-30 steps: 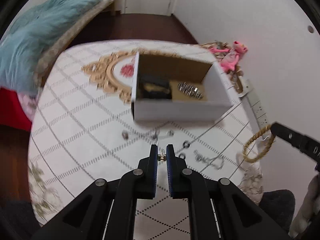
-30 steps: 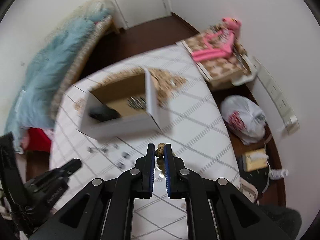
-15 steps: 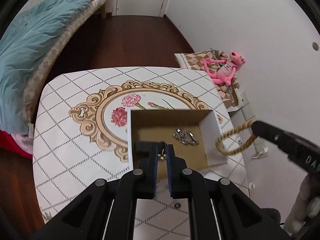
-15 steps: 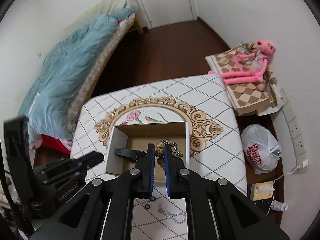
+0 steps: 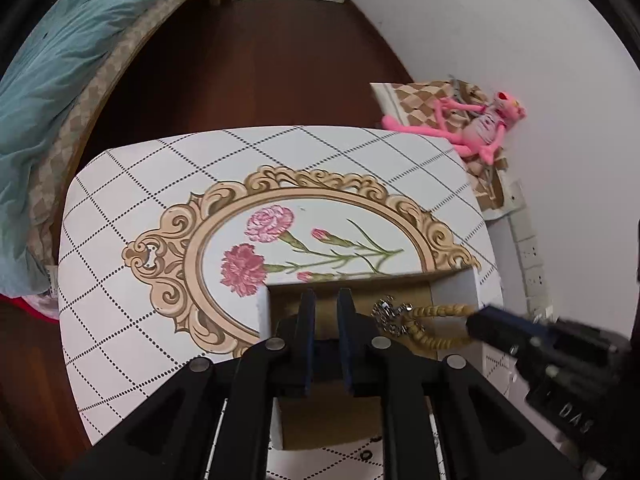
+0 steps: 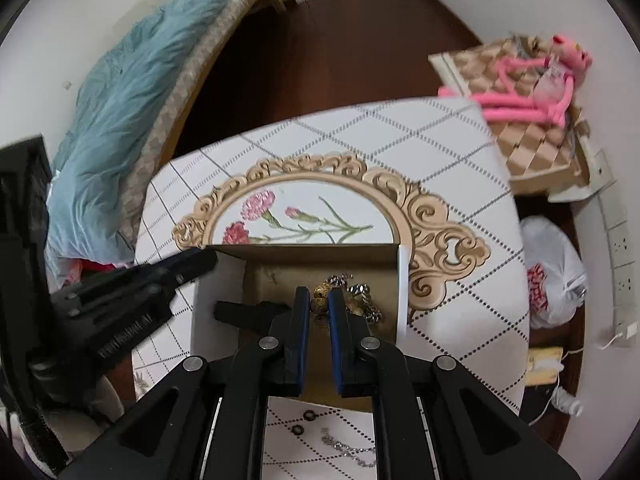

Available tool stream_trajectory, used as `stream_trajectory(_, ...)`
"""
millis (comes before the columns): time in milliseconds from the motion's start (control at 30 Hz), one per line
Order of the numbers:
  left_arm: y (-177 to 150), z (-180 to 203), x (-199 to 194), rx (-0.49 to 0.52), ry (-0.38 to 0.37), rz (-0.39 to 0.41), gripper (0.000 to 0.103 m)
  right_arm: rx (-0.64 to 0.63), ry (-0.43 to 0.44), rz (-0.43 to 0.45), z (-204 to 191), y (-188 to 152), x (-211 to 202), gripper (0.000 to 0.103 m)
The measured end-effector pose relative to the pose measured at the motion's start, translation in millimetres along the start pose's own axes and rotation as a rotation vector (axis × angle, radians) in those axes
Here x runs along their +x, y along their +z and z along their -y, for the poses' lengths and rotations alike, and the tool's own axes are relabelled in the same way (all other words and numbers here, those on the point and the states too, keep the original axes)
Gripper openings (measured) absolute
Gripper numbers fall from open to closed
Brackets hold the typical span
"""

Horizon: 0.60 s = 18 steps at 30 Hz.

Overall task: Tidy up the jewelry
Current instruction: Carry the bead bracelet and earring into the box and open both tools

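So from the left wrist cam, the left gripper is poked down into the cardboard box, fingers set a narrow gap apart with nothing between them that I can make out. Just to the right of them inside the box sits a silver chain, and a beaded gold bracelet loops from that chain over to the right gripper at the box's right wall.

Over on the right wrist cam, the right gripper is clamped on a gold bead of the bracelet, hanging low inside the box. The silver chain lies just right of the bead, and the left gripper reaches in from the box's left side. On the table just outside the box's near wall are two small dark rings and another thin chain.
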<state>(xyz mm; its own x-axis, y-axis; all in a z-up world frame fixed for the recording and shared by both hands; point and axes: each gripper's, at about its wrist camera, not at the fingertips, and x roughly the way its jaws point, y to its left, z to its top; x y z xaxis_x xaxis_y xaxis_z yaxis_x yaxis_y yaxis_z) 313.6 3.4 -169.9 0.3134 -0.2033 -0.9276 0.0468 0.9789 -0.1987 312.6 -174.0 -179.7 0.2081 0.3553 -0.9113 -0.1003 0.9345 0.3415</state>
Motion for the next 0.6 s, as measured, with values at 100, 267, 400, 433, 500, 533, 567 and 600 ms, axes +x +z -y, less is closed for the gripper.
stream_trajectory(100, 2.3, -5.1, -5.4, -0.006, 0.034, 0.025, 0.066, 0.012, -0.002, -0.016, 4.0, 0.1, 2.3, 0.033)
stream_trajectory(267, -3.8, -13.9, -13.5, -0.011, 0.092, 0.057, 0.080, -0.004, -0.039, 0.001, 6.2, -5.7, -4.9, 0.053)
stream_trajectory(400, -15.4, -16.7, -17.8, 0.005, 0.171, 0.083, 0.100, -0.026, -0.125, 0.044, 5.8, -15.8, -13.5, 0.062)
stream_trajectory(433, -20.7, -17.5, -19.8, 0.005, 0.189, 0.099, 0.101, -0.039, -0.166, 0.060, 5.0, -20.5, -15.5, 0.076)
stream_trajectory(500, -31.1, -18.7, -22.9, 0.005, 0.222, 0.127, 0.101, -0.058, -0.229, 0.080, 2.6, -29.4, -15.8, 0.089)
stream_trajectory(533, -38.1, -19.4, -23.2, 0.002, 0.242, 0.134, 0.101, -0.066, -0.260, 0.082, 1.5, -34.9, -14.1, 0.089)
stream_trajectory(567, -41.9, -20.0, -22.9, 0.001, 0.250, 0.135, 0.102, -0.070, -0.283, 0.083, 0.9, -39.7, -12.1, 0.089)
stream_trajectory(600, -45.9, -19.9, -22.7, 0.003, 0.257, 0.136, 0.102, -0.073, -0.296, 0.084, 0.6, -43.2, -10.4, 0.089)
